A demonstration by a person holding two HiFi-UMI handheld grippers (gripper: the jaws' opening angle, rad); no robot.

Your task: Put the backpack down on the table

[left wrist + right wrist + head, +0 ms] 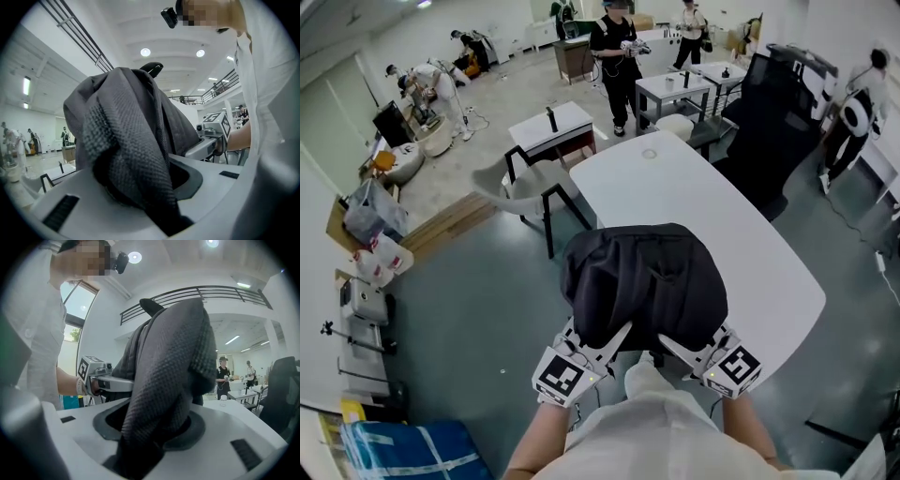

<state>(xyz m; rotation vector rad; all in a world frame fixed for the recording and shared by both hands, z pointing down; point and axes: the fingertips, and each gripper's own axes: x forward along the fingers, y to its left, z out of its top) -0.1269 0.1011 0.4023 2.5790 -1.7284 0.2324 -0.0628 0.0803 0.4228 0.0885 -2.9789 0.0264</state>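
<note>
At the white table's [675,187] near end: held the dark grey backpack [642,281] up off the top, fabric pinched tight in the left gripper's [614,337] jaws and the right gripper's [677,345] alike.

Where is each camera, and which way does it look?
Head view: on the person's head, looking steeply down at the backpack over the table; forearms, left gripper, right gripper show.
Left gripper view: on the left gripper, looking along its fingers clamping backpack cloth; white shirt, right gripper show.
Right gripper view: on the right gripper, facing the opposite way; shirt, left gripper show.
Shared: both gripper views see the backpack and the other gripper.
</note>
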